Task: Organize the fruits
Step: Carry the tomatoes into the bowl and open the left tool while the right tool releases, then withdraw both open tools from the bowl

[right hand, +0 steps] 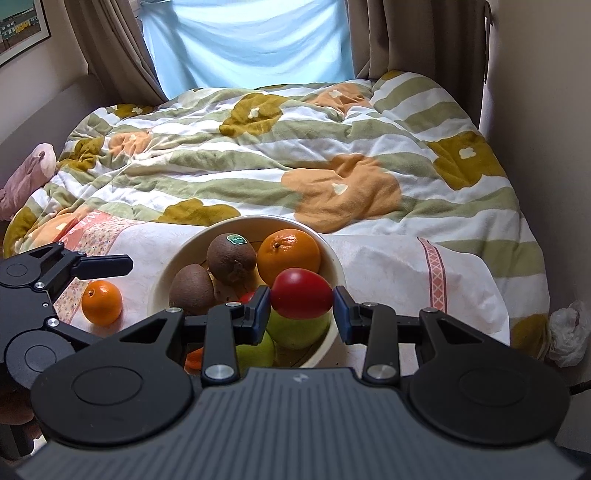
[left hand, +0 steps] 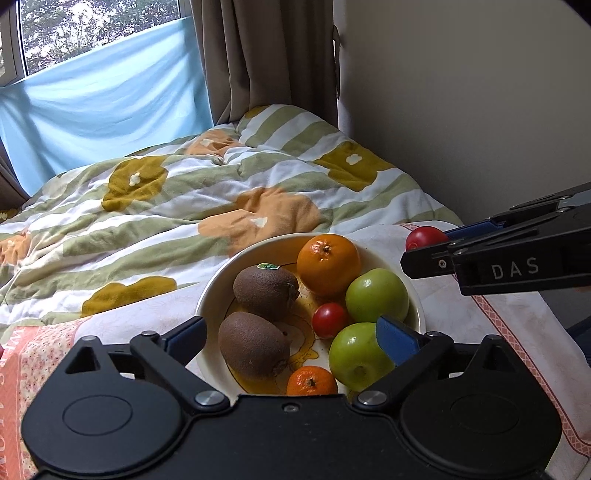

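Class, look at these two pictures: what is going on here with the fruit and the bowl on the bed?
A person is sorting fruit with two hand-held grippers. The right hand-held gripper is shut on a red tomato and holds it over the bowl. The left hand-held gripper is open and holds nothing. The bowl already has two kiwis, an orange, two green apples and a small tomato. A small orange lies on the cloth beside the bowl.

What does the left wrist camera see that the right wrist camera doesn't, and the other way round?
Only the left wrist view: trees through the window, and the letters DAS on the side of the right hand-held gripper.
Only the right wrist view: a framed picture, a pink plush toy and a white plastic bag.
Both: the bowl with two kiwis, a big orange and green apples, the flowery quilt, the blue cloth, and the red fruit pinched by that gripper.
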Demonstrator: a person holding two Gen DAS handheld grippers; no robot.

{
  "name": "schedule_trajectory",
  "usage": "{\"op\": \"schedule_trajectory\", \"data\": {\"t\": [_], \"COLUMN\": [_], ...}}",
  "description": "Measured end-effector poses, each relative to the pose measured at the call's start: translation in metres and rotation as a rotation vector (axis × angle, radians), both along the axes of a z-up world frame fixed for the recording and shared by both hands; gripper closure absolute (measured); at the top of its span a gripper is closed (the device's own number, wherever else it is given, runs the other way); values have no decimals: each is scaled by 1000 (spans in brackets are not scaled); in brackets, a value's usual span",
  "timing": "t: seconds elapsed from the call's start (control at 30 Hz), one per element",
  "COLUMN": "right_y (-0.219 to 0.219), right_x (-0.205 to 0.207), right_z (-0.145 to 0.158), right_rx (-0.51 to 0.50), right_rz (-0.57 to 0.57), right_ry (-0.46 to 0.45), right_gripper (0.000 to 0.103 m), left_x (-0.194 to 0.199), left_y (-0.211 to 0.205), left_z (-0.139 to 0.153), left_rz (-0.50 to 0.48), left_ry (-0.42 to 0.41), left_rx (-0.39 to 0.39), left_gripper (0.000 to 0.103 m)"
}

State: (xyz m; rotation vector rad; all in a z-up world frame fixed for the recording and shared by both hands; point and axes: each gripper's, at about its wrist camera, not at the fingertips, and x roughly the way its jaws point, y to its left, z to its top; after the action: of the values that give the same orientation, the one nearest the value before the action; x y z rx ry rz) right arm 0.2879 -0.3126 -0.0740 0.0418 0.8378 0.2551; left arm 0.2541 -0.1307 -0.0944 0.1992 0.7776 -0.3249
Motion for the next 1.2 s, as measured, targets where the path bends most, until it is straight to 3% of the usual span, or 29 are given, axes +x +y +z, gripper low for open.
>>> {"op": "schedule_trajectory", "data": {"t": [0.37, 0.77, 0.8, 0.87, 0.9, 0.93, 1.2], "right_y": [38, 69, 69, 68, 67, 66, 61], "right_x": [21, 30, 30, 29, 29, 29, 13], "right_z": [-5, -37, -38, -40, -40, -40, -29], "right_rx": [47, -8, -6, -1, 4, 24, 35], "right_rz": [109, 211, 210, 194, 188, 196, 185], "right_ry": [34, 34, 29, 22, 33, 37, 23], "right_gripper": [52, 51, 49, 25, 6, 0, 0], "left_x": [-14, -28, -29, -31, -32, -32, -39], "left_y": [29, 54, 56, 58, 59, 60, 64], "left_z": [12, 14, 14, 15, 15, 16, 22], "left_rz": [50, 129, 134, 144, 152, 158, 179], "left_ry": [16, 15, 15, 15, 17, 18, -5], "left_rx": [-7, 9, 8, 12, 14, 10, 11], "left_gripper": [3, 3, 3, 3, 3, 3, 3]}}
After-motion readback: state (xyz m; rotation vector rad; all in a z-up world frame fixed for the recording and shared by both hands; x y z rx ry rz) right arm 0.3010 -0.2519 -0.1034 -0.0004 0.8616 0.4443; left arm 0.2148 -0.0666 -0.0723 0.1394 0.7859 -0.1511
